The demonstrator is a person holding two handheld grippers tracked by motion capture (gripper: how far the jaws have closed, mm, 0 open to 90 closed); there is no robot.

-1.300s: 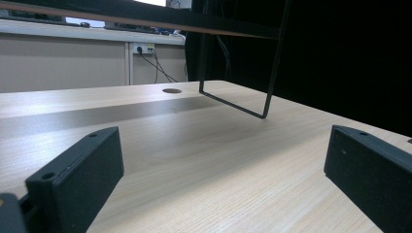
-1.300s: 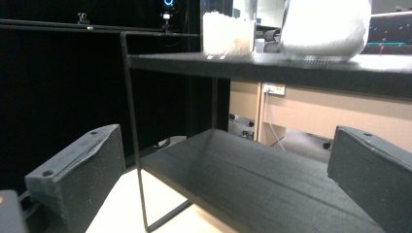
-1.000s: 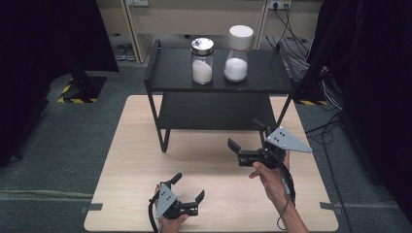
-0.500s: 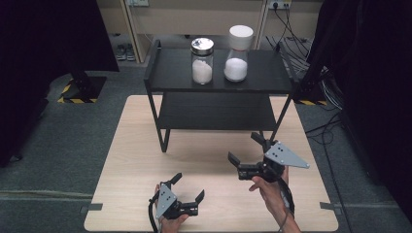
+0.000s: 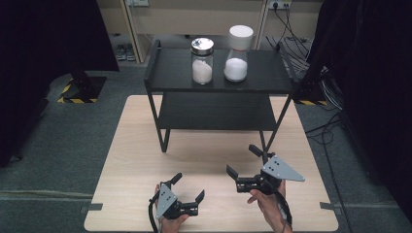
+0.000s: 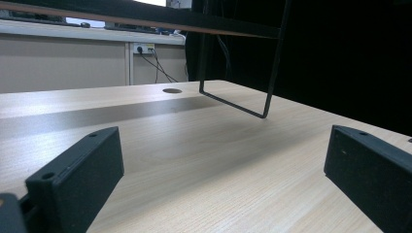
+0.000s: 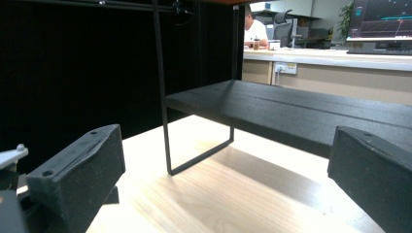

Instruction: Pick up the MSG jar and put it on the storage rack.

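Observation:
On the top tier of a black two-tier rack (image 5: 170, 73) stand two jars part-filled with white powder. One has a silver lid (image 5: 202, 61), the other a white lid (image 5: 238, 54). My left gripper (image 5: 188, 185) rests low near the table's front edge, open and holding nothing. My right gripper (image 5: 242, 159) hovers open to its right, in front of the rack's right leg. The left gripper view has the open left gripper (image 6: 221, 165) over bare wood, with the rack's foot bar (image 6: 233, 104) ahead. The open right gripper (image 7: 223, 174) faces the rack's lower shelf (image 7: 301, 114).
The light wooden table (image 5: 131, 145) has free room left of the rack and in front of it. Cables and sockets line the back wall (image 5: 286, 19). Dark curtains hang on both sides. A person sits at a far desk (image 7: 252, 29).
My right gripper has drawn back from the rack toward the table's front edge, still open. The left gripper has stayed where it was.

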